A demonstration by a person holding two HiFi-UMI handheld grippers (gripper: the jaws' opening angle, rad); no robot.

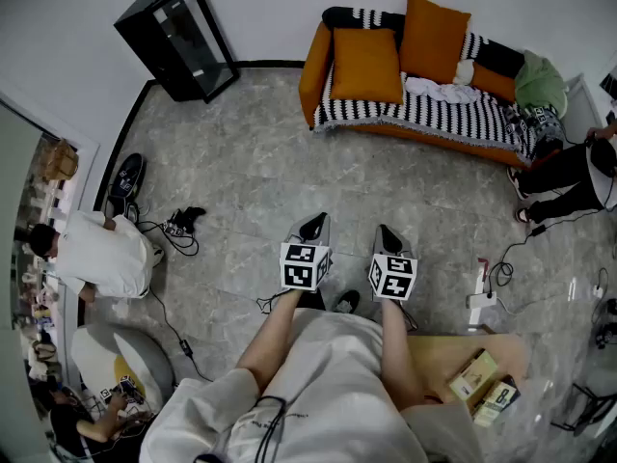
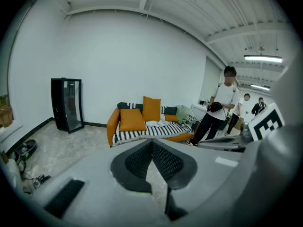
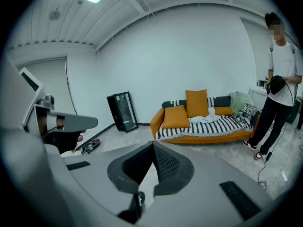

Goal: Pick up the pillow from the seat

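An orange sofa (image 1: 313, 70) with a black-and-white striped cover stands against the far wall. An orange pillow (image 1: 365, 64) lies on its left seat, and a second orange pillow (image 1: 434, 37) leans upright against the backrest. Both pillows show again in the left gripper view (image 2: 132, 119) and the right gripper view (image 3: 176, 117). My left gripper (image 1: 314, 225) and right gripper (image 1: 388, 236) are held side by side over the floor, well short of the sofa. Both are shut with nothing between the jaws.
A black glass cabinet (image 1: 176, 40) stands at the back left. A person (image 1: 569, 177) stands by the sofa's right end, another (image 1: 101, 252) crouches at left. Cables (image 1: 178, 228) and a shoe (image 1: 125, 181) lie on the floor. A wooden table (image 1: 453, 360) with boxes is near right.
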